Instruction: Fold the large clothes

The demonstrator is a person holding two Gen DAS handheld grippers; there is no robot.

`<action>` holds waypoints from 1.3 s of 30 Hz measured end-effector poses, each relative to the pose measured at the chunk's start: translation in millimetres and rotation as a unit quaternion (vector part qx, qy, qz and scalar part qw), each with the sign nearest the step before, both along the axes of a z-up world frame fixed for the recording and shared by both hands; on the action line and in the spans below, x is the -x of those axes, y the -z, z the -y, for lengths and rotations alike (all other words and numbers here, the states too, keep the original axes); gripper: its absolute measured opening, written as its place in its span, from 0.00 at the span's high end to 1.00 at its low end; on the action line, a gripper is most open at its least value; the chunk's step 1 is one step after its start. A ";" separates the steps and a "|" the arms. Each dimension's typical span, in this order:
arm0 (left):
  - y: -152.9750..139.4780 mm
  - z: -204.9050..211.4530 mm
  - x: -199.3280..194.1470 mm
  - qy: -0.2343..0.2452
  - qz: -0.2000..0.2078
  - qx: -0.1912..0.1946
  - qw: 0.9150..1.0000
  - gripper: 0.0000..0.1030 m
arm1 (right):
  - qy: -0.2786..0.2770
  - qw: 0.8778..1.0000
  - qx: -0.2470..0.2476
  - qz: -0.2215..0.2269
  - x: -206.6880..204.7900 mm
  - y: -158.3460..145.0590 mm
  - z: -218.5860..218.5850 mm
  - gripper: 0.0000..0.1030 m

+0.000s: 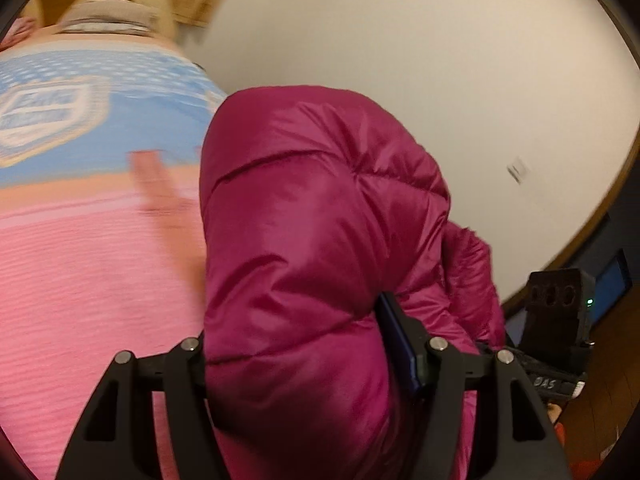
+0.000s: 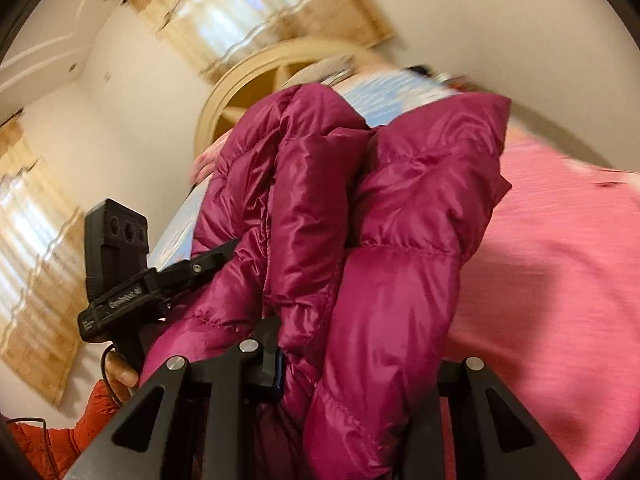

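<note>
A shiny magenta puffer jacket [image 1: 304, 208] fills the middle of the left wrist view, lifted above a bed with a pink and blue cover [image 1: 80, 260]. My left gripper [image 1: 296, 340] is shut on a thick quilted fold of it; the padding bulges over the fingers and hides the left one. In the right wrist view the same jacket [image 2: 400, 240] hangs in two puffy folds, and my right gripper [image 2: 356, 352] is shut on one fold. Its right finger is hidden by the fabric. The bed cover [image 2: 560, 260] lies to the right, blurred.
A round cream headboard [image 2: 240, 80] and a pillow [image 1: 108, 16] stand at the bed's far end. Curtains [image 2: 248, 12] hang behind it. A hand [image 2: 120, 372] in an orange sleeve [image 2: 92, 420] holds the other black tool body [image 2: 116, 264]. Wooden floor [image 1: 600, 380] shows at the right.
</note>
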State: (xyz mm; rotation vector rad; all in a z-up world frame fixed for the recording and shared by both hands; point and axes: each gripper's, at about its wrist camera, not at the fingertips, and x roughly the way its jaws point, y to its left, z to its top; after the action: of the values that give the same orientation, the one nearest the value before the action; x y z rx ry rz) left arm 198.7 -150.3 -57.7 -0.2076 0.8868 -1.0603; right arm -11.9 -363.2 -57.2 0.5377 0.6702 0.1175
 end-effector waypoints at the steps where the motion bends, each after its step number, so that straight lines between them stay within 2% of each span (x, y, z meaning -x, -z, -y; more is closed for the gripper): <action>1: 0.5 12.5 1.5 0.005 0.001 -0.002 1.000 0.35 | 0.011 1.000 0.004 0.000 5.8 -0.5 9.4 0.71; 6: 9.7 96.4 4.8 0.013 0.031 -0.055 0.998 0.35 | 0.068 0.997 0.043 -0.008 20.5 15.6 65.4 0.71; 9: 13.8 126.5 -2.9 0.005 0.042 -0.080 0.996 0.35 | 0.085 0.996 0.025 -0.011 10.5 31.9 94.8 0.71; 13: 20.9 146.5 -10.3 -0.011 0.056 -0.115 0.992 0.35 | 0.095 0.995 0.017 -0.017 -1.1 45.1 125.9 0.72; 14: 24.6 153.6 -12.9 -0.017 0.062 -0.134 0.989 0.35 | 0.095 0.995 0.013 -0.021 -4.7 48.6 128.7 0.72; 17: 32.7 160.9 -18.0 -0.037 0.068 -0.170 0.982 0.35 | 0.087 0.996 -0.001 -0.036 -33.6 63.8 139.4 0.72; 22: 41.4 164.8 -30.1 -0.071 0.074 -0.198 0.975 0.34 | 0.064 0.997 -0.021 -0.050 -67.8 83.9 156.2 0.71; 25: 45.8 169.5 -35.5 -0.084 0.083 -0.218 0.969 0.32 | 0.058 0.995 -0.056 -0.056 -76.1 99.4 166.4 0.71; 27: 48.1 174.4 -32.8 -0.090 0.098 -0.232 0.964 0.28 | 0.052 0.996 -0.041 -0.057 -81.5 102.1 169.0 0.71; 29: 50.8 179.0 -32.5 -0.095 0.114 -0.242 0.959 0.23 | 0.051 0.996 -0.033 -0.060 -78.9 101.6 162.9 0.71; 31: 50.8 178.4 -29.8 -0.094 0.119 -0.243 0.958 0.22 | 0.055 0.996 -0.033 -0.060 -75.8 100.1 164.6 0.70; 34: 49.7 177.3 -24.2 -0.089 0.136 -0.246 0.956 0.19 | 0.072 0.996 -0.014 -0.059 -66.2 87.1 161.3 0.64; 37: 49.0 177.8 -18.2 -0.093 0.147 -0.251 0.952 0.19 | 0.116 0.992 0.037 -0.024 -28.5 56.6 159.2 0.63; 39: 48.2 178.6 -15.2 -0.099 0.152 -0.256 0.949 0.17 | 0.161 0.982 0.101 -0.001 -1.0 31.0 148.1 0.64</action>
State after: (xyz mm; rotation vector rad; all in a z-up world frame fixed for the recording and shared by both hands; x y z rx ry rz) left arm 213.8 -328.9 -105.9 0.2925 0.8108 -0.6251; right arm -10.9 -511.4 -88.1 0.4439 0.5822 -0.2521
